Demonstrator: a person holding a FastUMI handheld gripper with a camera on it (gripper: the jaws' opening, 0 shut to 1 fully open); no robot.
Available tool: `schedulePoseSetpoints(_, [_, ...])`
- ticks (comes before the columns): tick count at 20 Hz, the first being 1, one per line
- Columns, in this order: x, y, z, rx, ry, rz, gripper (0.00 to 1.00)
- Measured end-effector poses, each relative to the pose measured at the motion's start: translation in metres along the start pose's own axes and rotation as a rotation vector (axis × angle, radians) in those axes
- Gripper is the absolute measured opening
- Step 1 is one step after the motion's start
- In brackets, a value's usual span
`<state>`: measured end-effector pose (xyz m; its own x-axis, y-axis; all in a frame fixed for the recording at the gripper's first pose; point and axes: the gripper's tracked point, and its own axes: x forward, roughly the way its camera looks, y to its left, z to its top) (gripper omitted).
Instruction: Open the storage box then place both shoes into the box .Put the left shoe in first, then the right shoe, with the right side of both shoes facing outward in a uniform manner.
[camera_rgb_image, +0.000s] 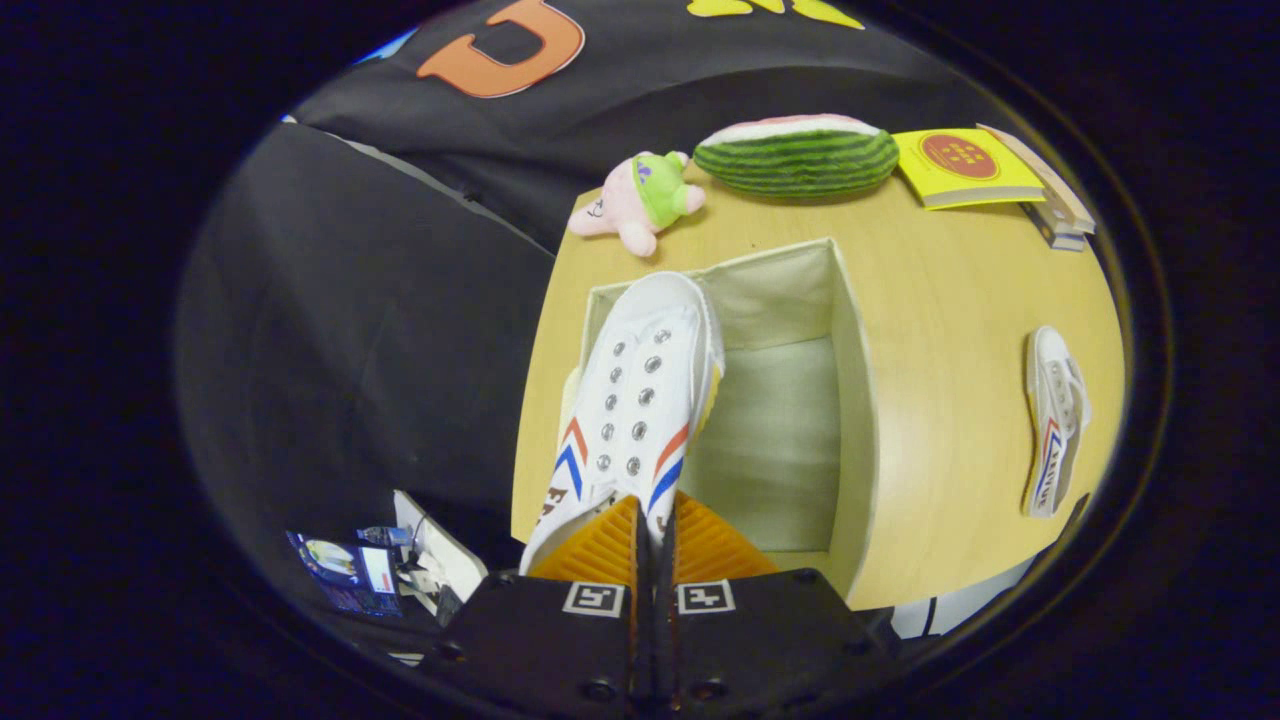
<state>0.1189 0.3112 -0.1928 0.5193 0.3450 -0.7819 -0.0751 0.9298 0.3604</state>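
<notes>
The storage box (850, 400) stands open; the claw (655, 540) grips the first white sneaker (630, 410) over it (left side), while the second sneaker (1055, 420) waits on the worktop (950, 300).

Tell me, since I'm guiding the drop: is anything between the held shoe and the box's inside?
Nothing visible. The jaws of the gripper are shut on the shoe, which hangs over the open storage box; its interior looks bare.

Gripper (653, 532) pinches shoe (640, 390); its side lettering is illegible.
</notes>
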Motion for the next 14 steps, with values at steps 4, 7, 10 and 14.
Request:
schedulePoseSetpoints(4, [0.012, 0.003, -0.004, 0.035, 0.005, 0.006, 0.06])
schedulePoseSetpoints(7, [0.019, 0.017, 0.008, 0.014, -0.029, 0.073, 0.32])
schedulePoseSetpoints(10, [-0.002, 0.016, 0.02, -0.065, -0.095, 0.034, 0.69])
schedulePoseSetpoints(14, [-0.036, 0.014, 0.036, -0.136, -0.216, -0.01, 0.79])
